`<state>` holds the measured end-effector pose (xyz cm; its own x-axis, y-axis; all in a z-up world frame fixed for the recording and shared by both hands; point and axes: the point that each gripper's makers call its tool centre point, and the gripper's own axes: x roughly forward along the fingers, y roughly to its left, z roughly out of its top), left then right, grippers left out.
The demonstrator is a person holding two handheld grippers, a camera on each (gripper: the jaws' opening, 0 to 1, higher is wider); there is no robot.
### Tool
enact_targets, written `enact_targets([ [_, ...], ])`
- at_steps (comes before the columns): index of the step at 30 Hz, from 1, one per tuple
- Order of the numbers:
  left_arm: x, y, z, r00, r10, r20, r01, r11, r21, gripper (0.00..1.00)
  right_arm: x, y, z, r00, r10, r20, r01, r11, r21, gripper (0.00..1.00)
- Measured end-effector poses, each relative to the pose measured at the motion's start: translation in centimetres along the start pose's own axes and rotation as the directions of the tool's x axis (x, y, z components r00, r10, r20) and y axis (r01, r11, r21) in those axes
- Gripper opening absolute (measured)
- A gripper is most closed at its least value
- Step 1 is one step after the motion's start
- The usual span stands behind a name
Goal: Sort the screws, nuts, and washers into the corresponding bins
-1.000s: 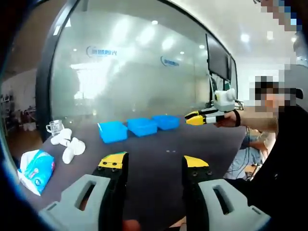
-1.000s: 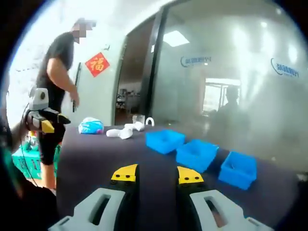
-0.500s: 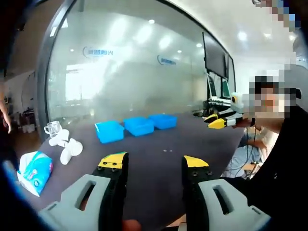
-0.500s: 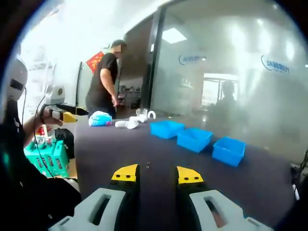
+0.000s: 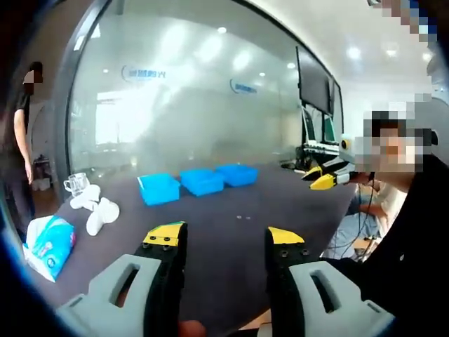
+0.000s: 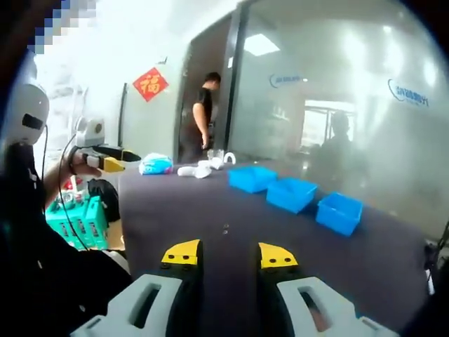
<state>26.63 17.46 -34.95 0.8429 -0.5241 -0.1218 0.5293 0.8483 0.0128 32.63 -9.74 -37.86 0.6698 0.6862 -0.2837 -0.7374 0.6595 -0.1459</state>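
We hold both grippers, left [image 5: 223,239] and right [image 6: 227,254], fingers apart and empty, above the dark surface [image 6: 210,210]; three blue plastic bins [image 6: 292,194] run in a row toward its far edge, tiny hardware [image 6: 225,228] lying before them.

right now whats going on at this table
A person holds a hand-held gripper in each hand above a dark table, both open and empty. Three blue bins stand in a row, and a few tiny pieces of hardware lie loose on the tabletop. Nothing has been picked up yet. A tissue pack and white cups sit off to one side.
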Motion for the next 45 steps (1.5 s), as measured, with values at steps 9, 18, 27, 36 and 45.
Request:
enact_targets([
  [9,-0.1,0.1,-0.9,1.0,-0.006,-0.021,0.006,1.0,-0.01,0.44,1.4,0.8,-0.1,0.99,0.102,-0.097,-0.106,0.994,-0.033,0.28],
  [18,-0.2,0.3,-1.4,1.0,-0.004,-0.028,0.003,1.0,-0.027,0.44,3.1,1.4,0.5,0.967,0.174,-0.185,-0.194,0.977,-0.093,0.29],
  [27,-0.2,0.6,-1.6,1.0,0.005,-0.029,-0.006,0.999,-0.037,0.44,5.4,2.5,0.2,0.934,0.235,-0.267,-0.277,0.952,-0.129,0.3],
  [36,-0.2,0.9,-1.7,0.999,0.013,-0.033,-0.015,0.999,-0.044,0.44,8.6,3.0,-0.7,0.883,0.276,-0.38,-0.359,0.918,-0.167,0.3],
  [45,-0.3,1.1,-2.0,0.999,0.026,-0.039,-0.028,0.998,-0.051,0.44,11.2,3.3,-1.3,0.822,0.314,-0.476,-0.434,0.886,-0.164,0.3],
])
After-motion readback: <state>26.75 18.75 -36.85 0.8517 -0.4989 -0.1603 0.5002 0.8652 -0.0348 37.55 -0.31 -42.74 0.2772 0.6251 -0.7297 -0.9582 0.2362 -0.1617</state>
